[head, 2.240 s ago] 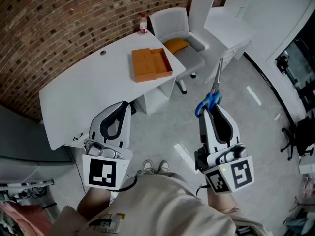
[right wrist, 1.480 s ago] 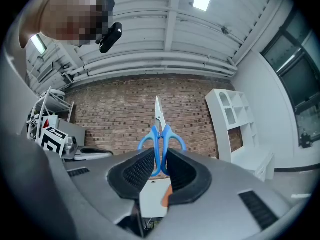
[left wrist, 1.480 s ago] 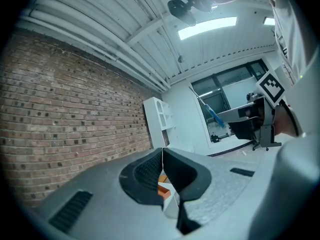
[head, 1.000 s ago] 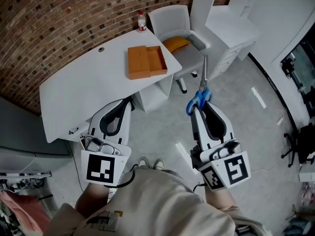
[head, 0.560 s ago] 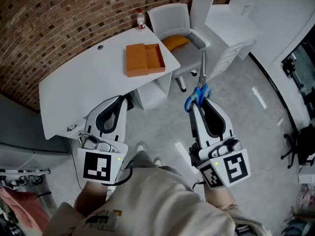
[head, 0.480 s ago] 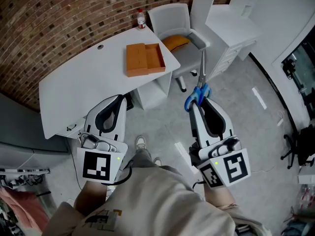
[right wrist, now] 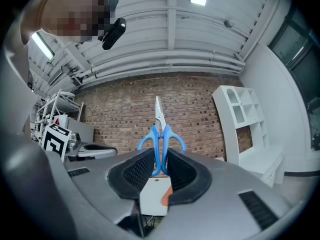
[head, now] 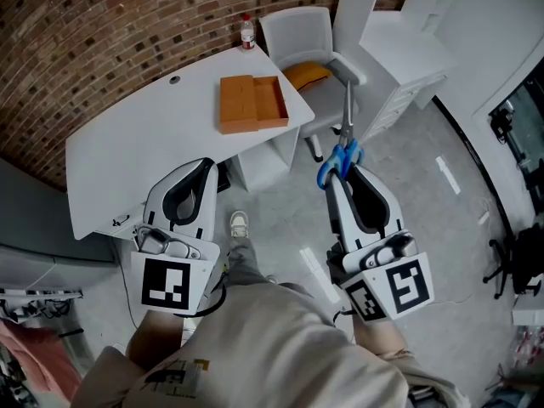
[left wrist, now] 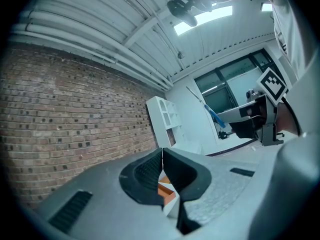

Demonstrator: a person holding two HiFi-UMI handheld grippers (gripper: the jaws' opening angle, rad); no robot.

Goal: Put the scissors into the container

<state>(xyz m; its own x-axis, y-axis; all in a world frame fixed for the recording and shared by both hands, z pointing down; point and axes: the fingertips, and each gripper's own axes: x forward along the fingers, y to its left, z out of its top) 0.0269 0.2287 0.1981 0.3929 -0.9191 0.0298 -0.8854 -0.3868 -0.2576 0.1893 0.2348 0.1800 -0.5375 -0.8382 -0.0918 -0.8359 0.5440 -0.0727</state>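
Blue-handled scissors (head: 342,155): one, clamped in right gripper (head: 339,182) jaws | left gripper (head: 204,163) jaws closed, empty | orange container (head: 253,104): one

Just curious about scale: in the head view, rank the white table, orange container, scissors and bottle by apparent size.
1. white table
2. orange container or scissors: unsure, the scissors look longer but thinner and sit nearer the camera
3. bottle, smallest

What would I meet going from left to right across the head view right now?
Left hand-held gripper → orange rectangular container → blue-handled metal scissors → white shelf unit. The grey chair is left out because it overlaps the container and the scissors.
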